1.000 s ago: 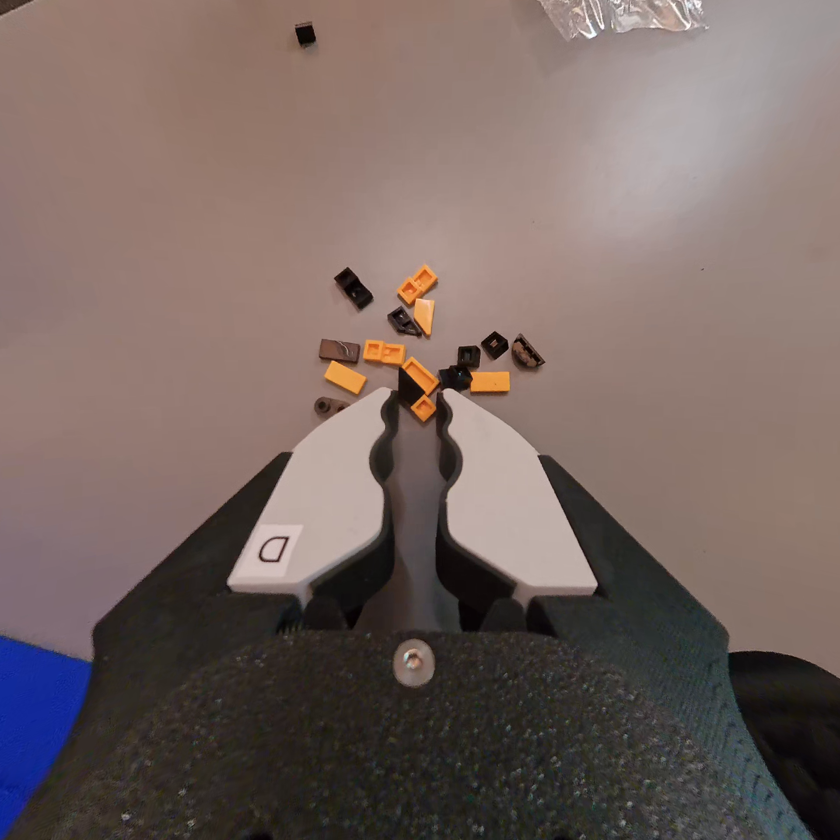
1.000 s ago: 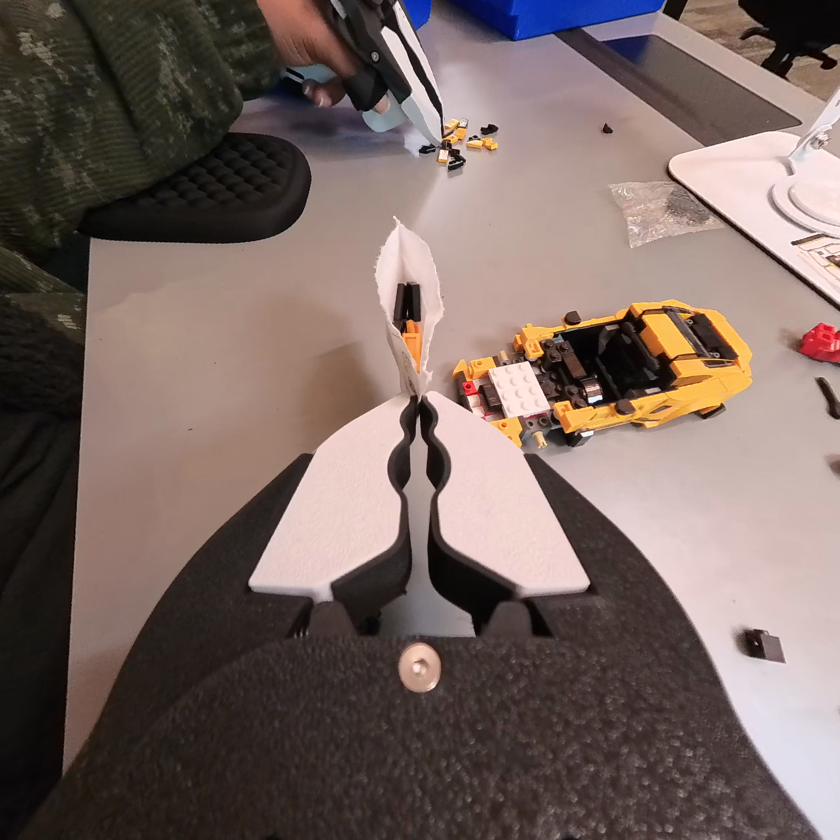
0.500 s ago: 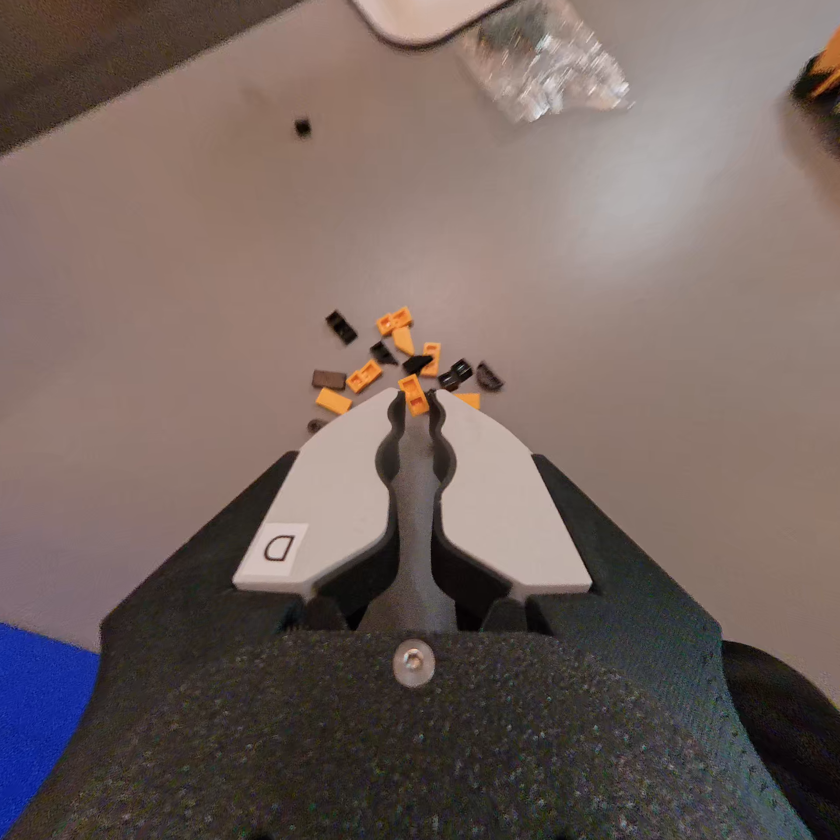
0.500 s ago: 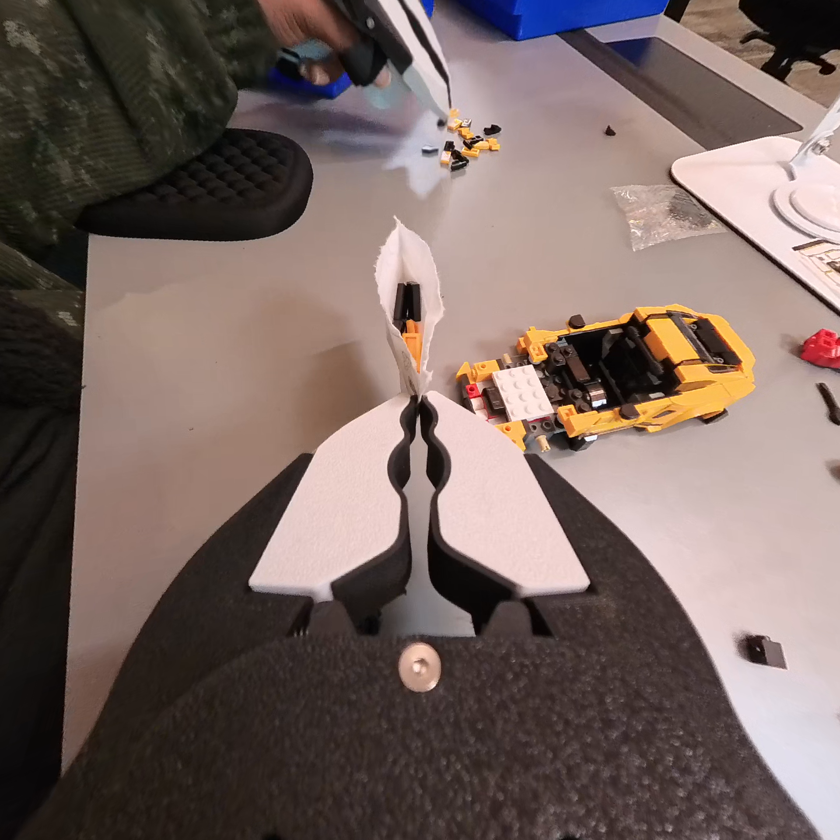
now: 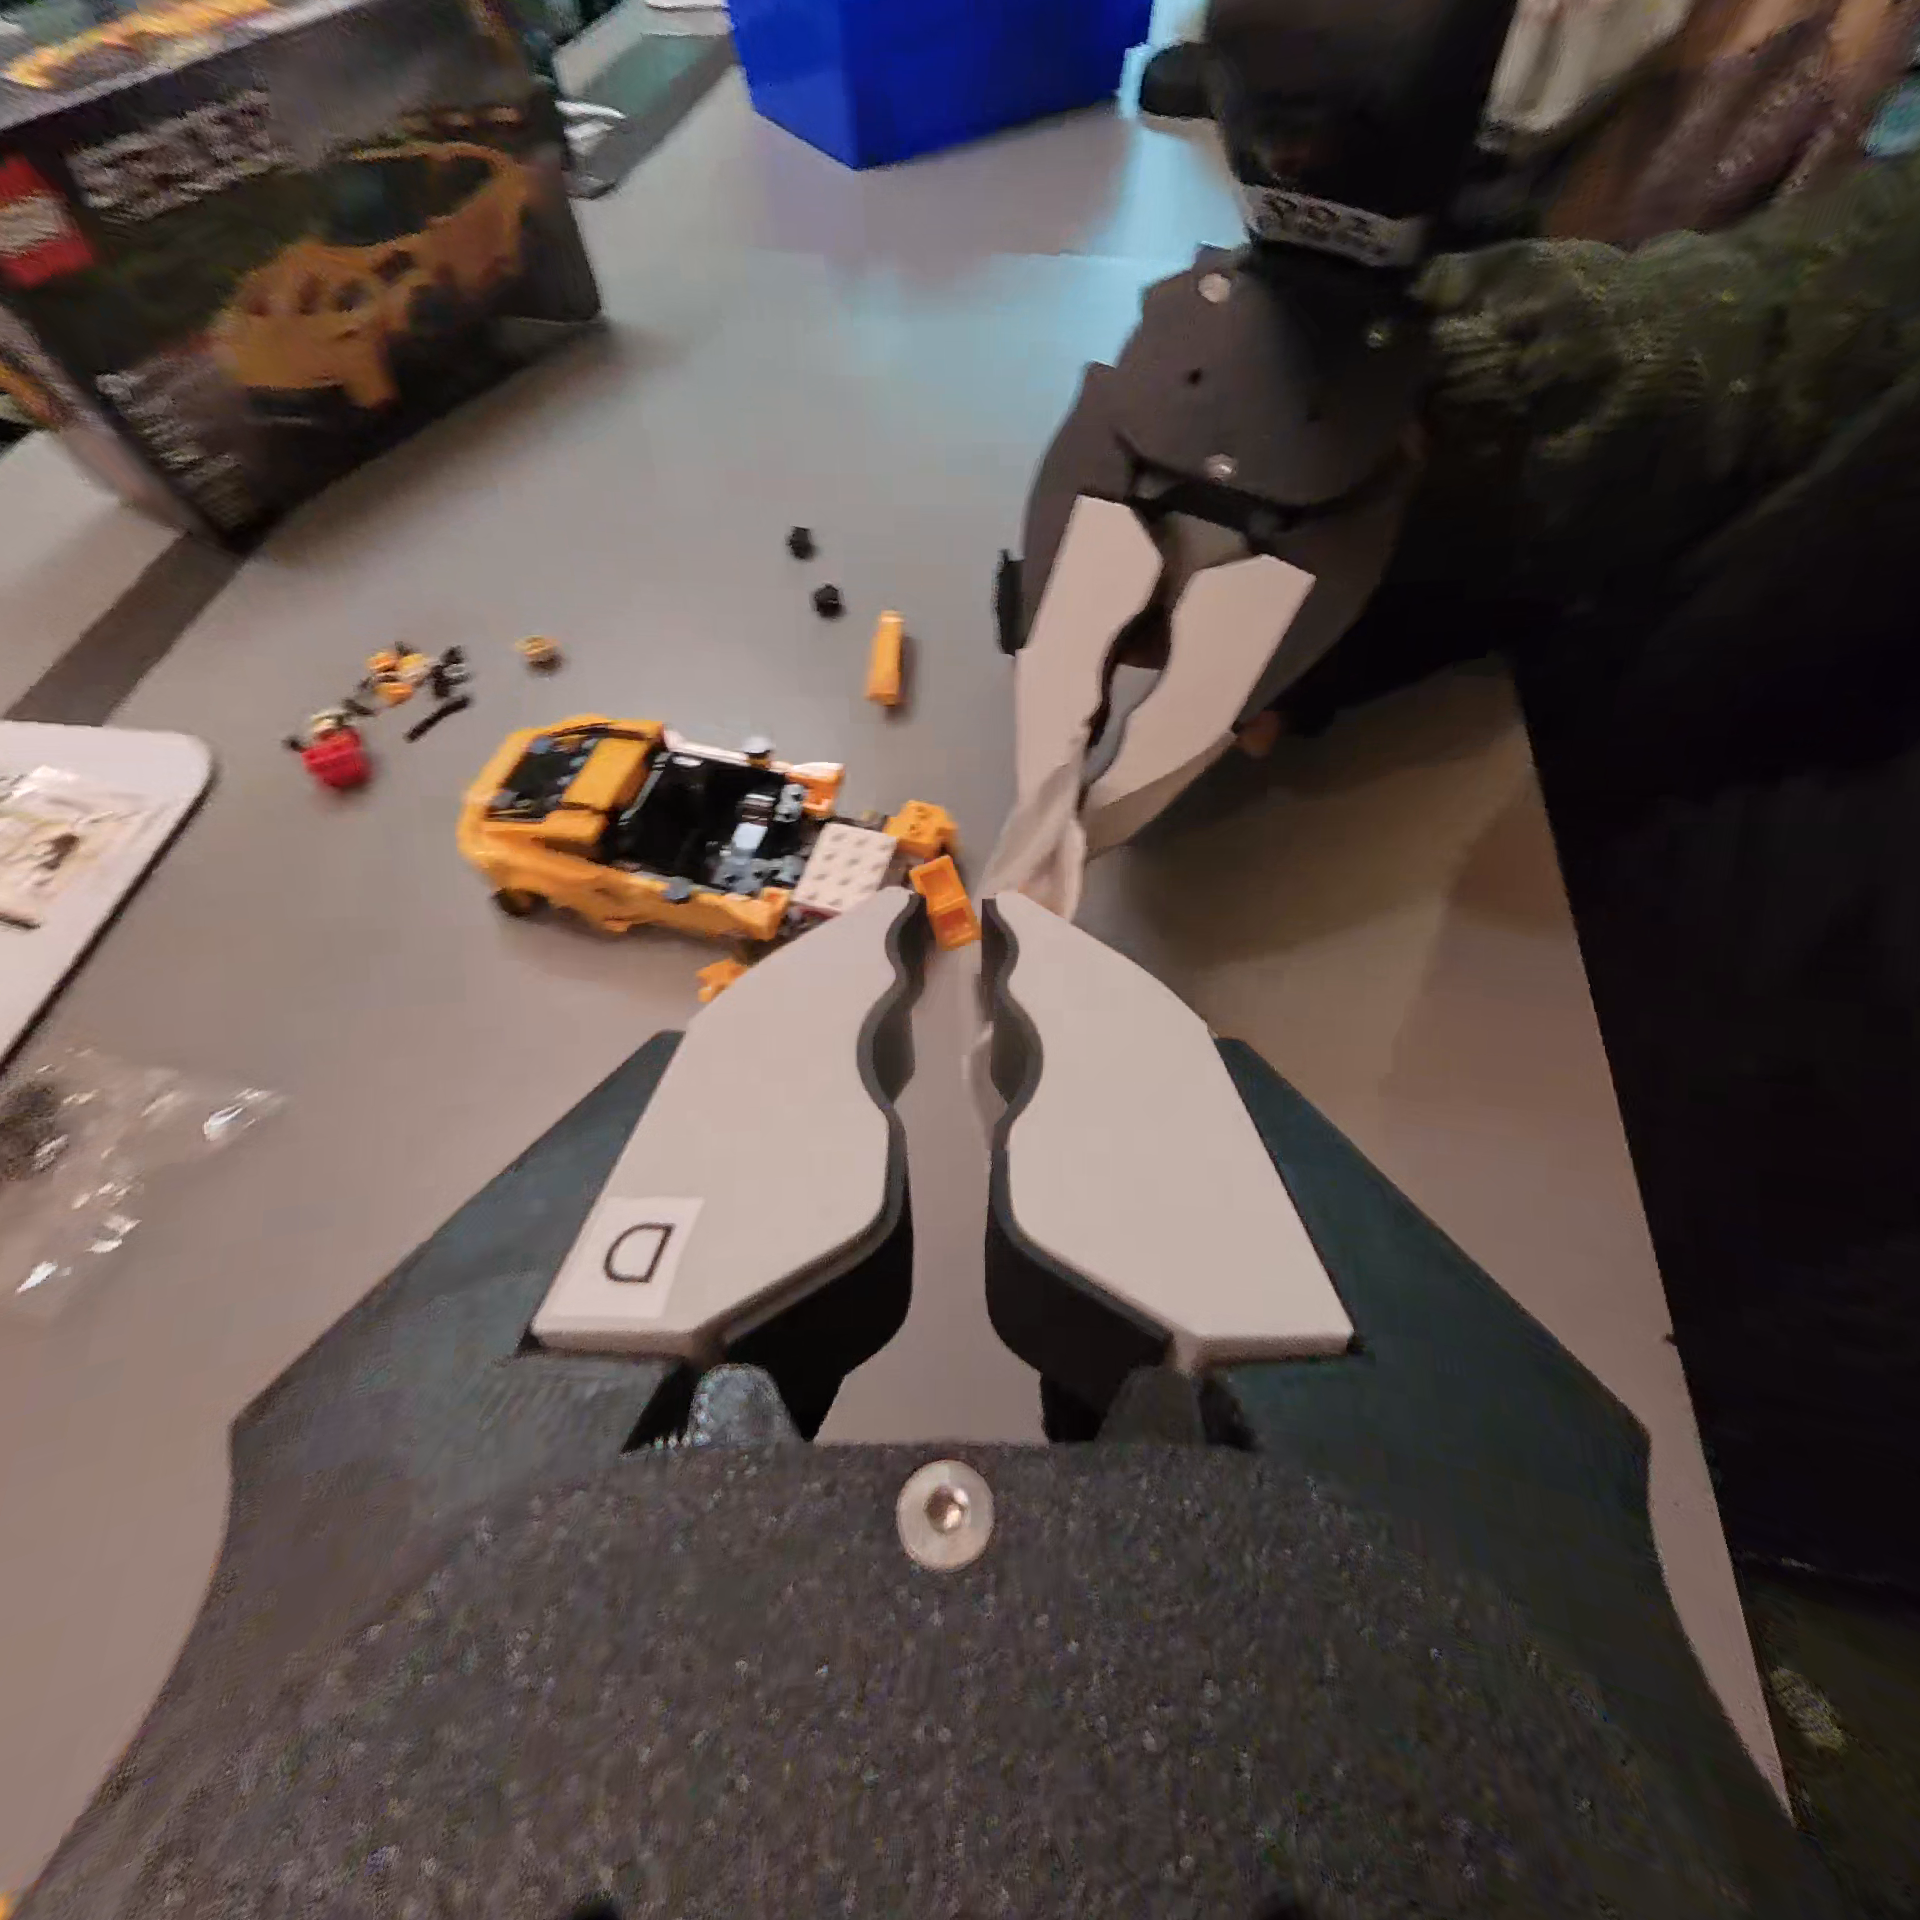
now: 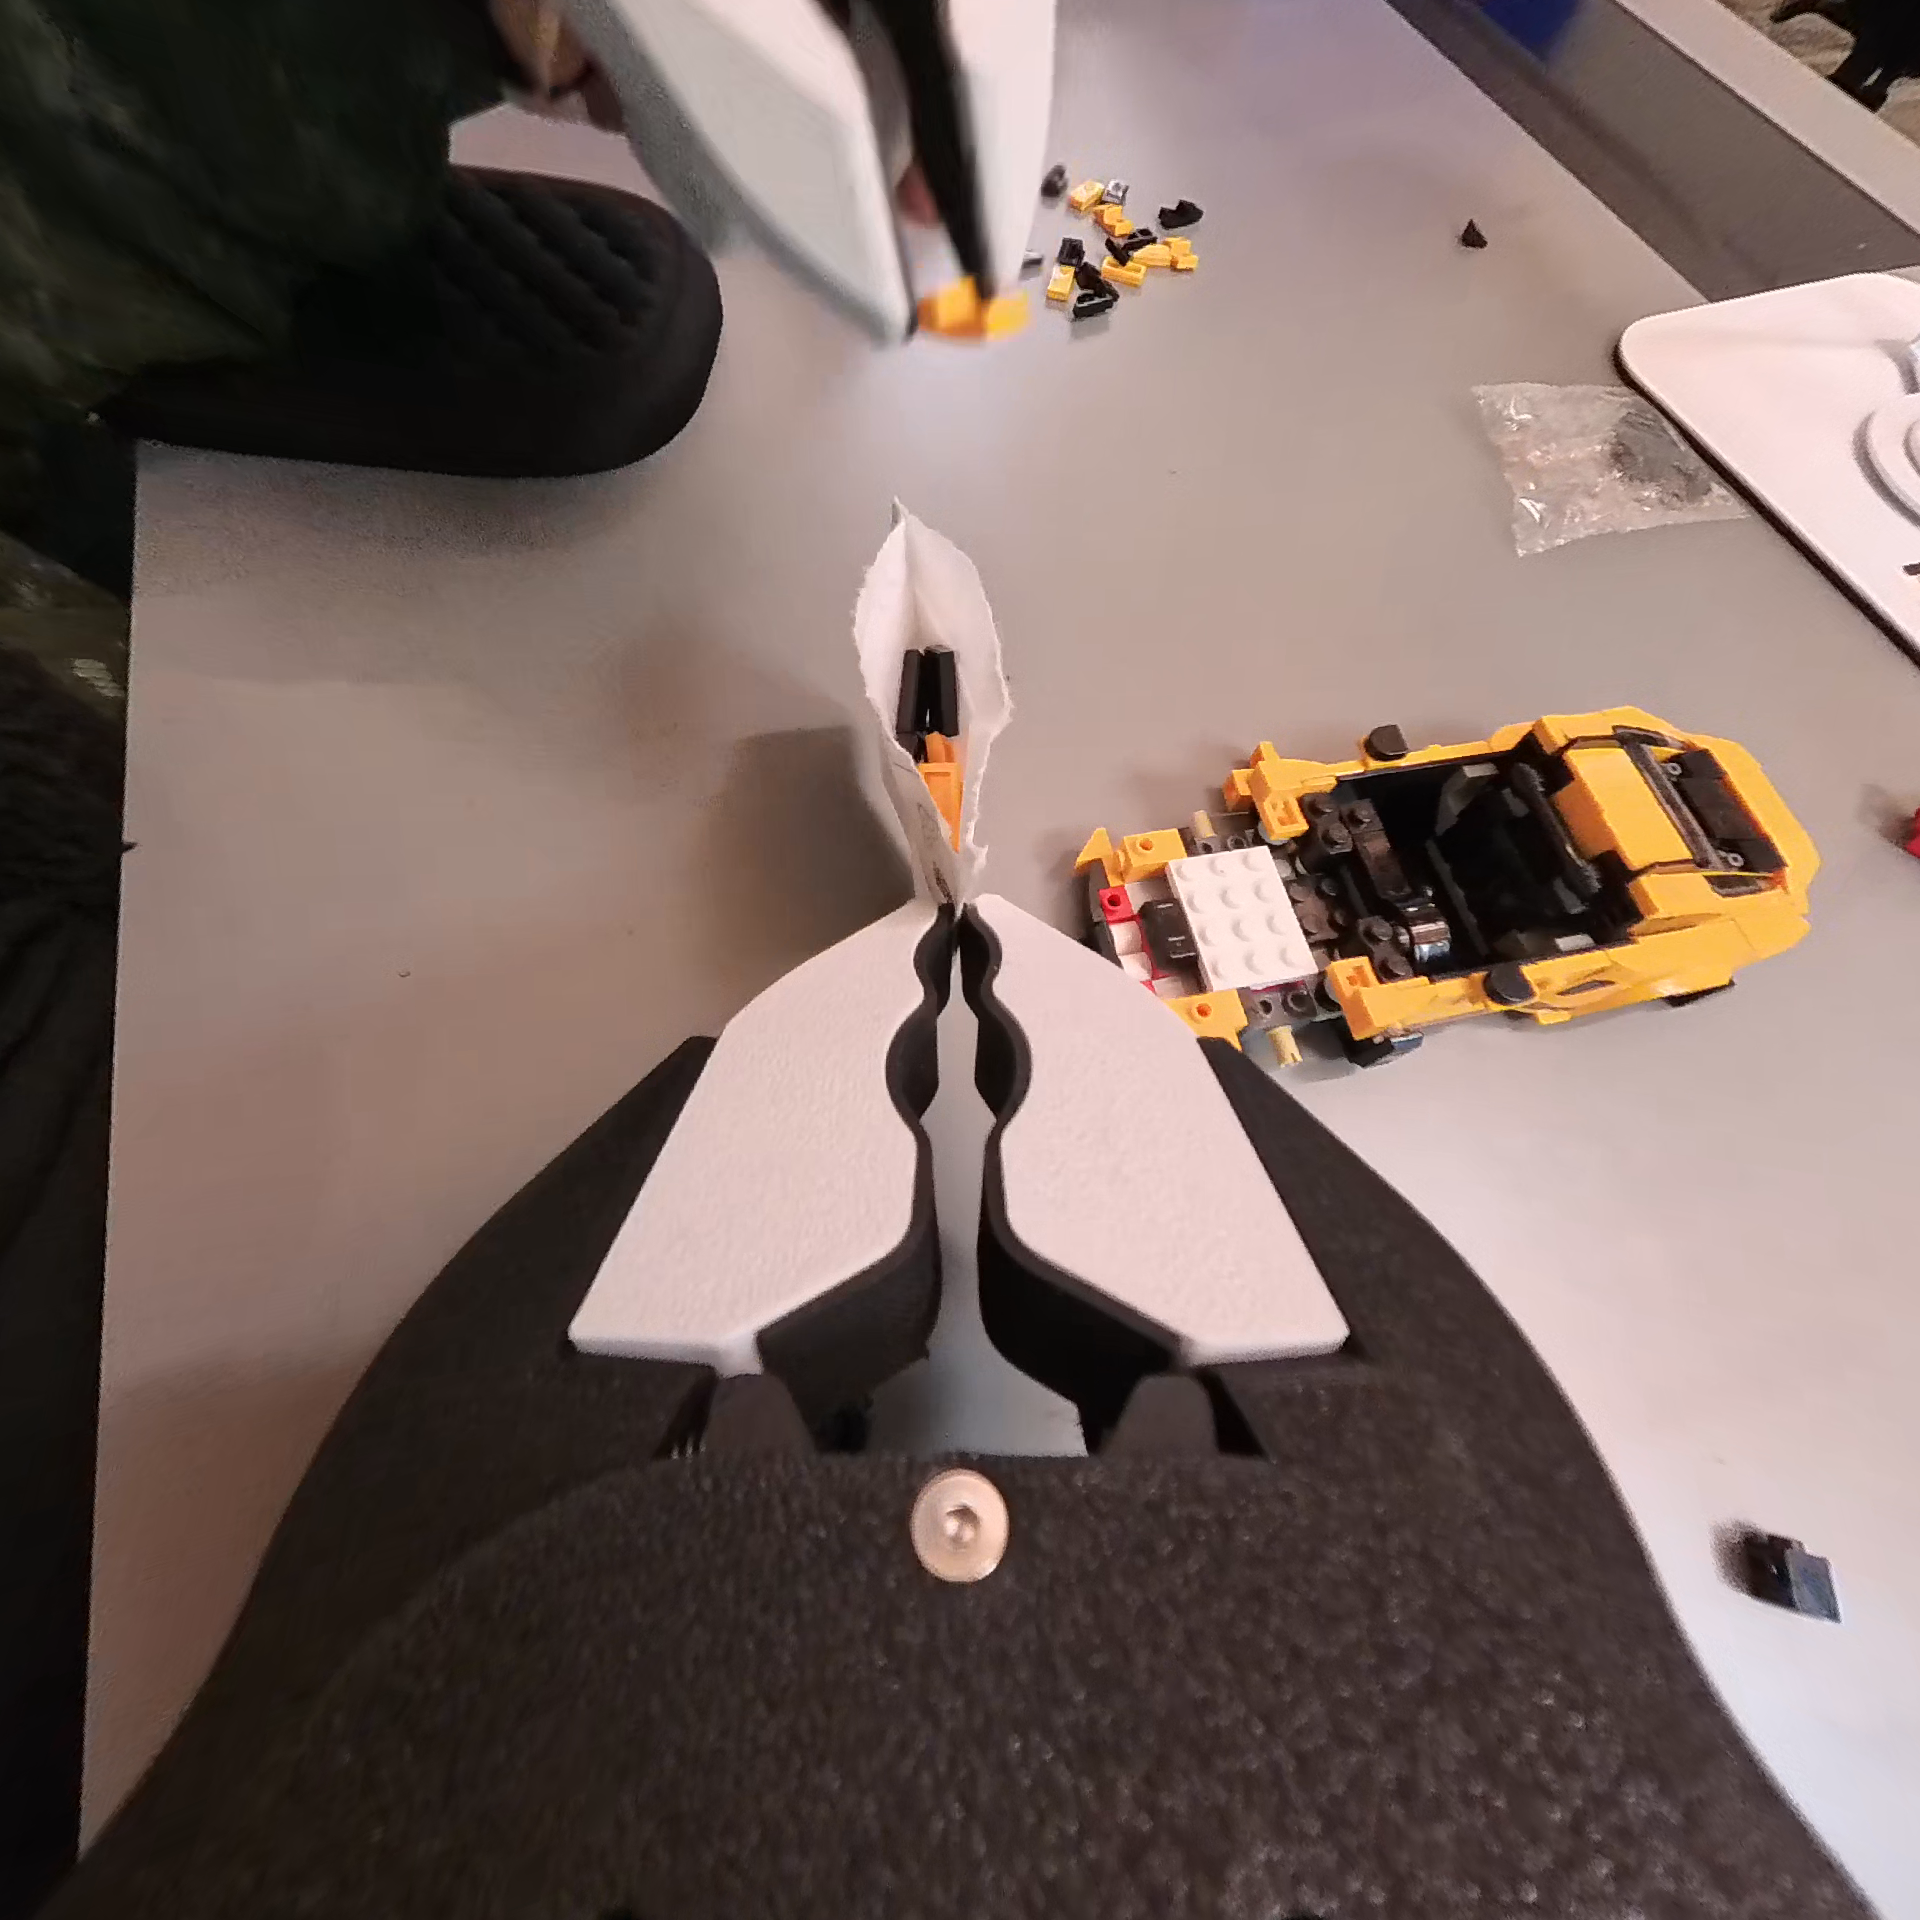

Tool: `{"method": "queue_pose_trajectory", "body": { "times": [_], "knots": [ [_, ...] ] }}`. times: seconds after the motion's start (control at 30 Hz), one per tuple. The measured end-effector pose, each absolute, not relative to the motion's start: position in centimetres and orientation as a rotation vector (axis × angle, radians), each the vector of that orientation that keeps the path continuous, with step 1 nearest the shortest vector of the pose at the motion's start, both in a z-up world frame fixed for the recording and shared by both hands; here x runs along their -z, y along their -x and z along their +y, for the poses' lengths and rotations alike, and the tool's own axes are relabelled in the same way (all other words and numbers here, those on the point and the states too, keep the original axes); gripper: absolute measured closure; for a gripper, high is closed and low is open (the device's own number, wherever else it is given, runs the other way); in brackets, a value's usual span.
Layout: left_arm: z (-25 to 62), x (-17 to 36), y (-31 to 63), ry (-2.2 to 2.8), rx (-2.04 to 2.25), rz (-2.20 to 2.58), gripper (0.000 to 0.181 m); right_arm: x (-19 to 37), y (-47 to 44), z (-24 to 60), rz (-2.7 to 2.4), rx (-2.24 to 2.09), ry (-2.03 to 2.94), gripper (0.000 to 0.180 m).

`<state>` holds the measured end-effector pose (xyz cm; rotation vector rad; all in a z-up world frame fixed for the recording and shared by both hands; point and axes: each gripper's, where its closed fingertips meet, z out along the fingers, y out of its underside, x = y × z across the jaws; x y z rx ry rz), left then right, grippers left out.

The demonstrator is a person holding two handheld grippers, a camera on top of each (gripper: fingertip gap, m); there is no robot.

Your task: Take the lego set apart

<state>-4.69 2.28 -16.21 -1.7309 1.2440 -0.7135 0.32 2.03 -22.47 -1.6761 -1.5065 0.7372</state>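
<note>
Fingertips of your left gripper pinch a small orange piece in the left wrist view, the jaws drawn in on it with a narrow gap behind. Just past the tips, the yellow lego car lies on the grey table, roof off, its white studded plate facing you. Your right gripper reaches in from the upper right, clamped on a white paper bag that hangs just beside the car's front. Farther back you have a red piece, a cluster of small loose bits, an orange bar and two black studs; the set's box stands at the far left and a blue bin at the far edge. A clear plastic bag lies on the left. In the right wrist view, your right gripper is clenched on the bottom of the white paper bag, which stands upright and open with black and orange pieces inside. The lego car sits on the table to the right of the bag, close but apart from it. Your left gripper, blurred, hangs at the top with the orange piece at its tips, beside a scatter of orange and black pieces. A lone black brick lies at the lower right, and the clear plastic bag rests by a white board
</note>
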Motion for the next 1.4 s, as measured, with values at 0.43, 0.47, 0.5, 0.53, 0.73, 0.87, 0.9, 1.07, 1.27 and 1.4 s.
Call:
{"method": "queue_pose_trajectory", "body": {
  "times": [0.43, 0.47, 0.5, 0.53, 0.73, 0.87, 0.9, 1.07, 1.27, 1.4],
  "knots": [
    [1.0, 19.1, 1.8, 1.756, 0.659, 1.415, 0.168, 22.5, -0.2, 1.7, -1.511, -0.751, 1.666, 0.179],
    [1.0, 19.1, 1.9, 1.749, 0.656, 1.418, 0.164, 22.5, -0.2, 1.7, -1.510, -0.752, 1.665, 0.179],
    [0.9, 19.0, 1.9, 1.744, 0.653, 1.423, 0.162, 22.5, -0.2, 1.7, -1.510, -0.752, 1.665, 0.179],
    [0.9, 19.1, 1.9, 1.743, 0.649, 1.429, 0.162, 22.5, -0.2, 1.7, -1.510, -0.753, 1.664, 0.179],
    [1.1, 18.4, 3.4, 1.720, 0.607, 1.425, 0.158, 22.4, -0.3, 1.7, -1.506, -0.754, 1.665, 0.179],
    [5.2, 16.4, 9.3, 1.795, 0.427, 1.152, 0.159, 22.4, -0.4, 1.7, -1.500, -0.756, 1.666, 0.179],
    [6.6, 16.2, 11.8, 1.840, 0.361, 1.048, 0.159, 22.4, -0.4, 1.7, -1.501, -0.757, 1.666, 0.179],
    [10.3, 19.5, 23.2, 2.148, 0.094, 0.632, 0.151, 22.4, -0.3, 1.6, -1.507, -0.759, 1.665, 0.179],
    [9.5, 24.2, 26.0, 2.372, 0.172, 0.557, 0.145, 22.4, -0.4, 1.6, -1.502, -0.761, 1.665, 0.179],
    [9.5, 26.4, 26.8, 2.456, 0.113, 0.586, 0.139, 22.2, -0.5, 1.6, -1.500, -0.759, 1.658, 0.179]
  ]
}}
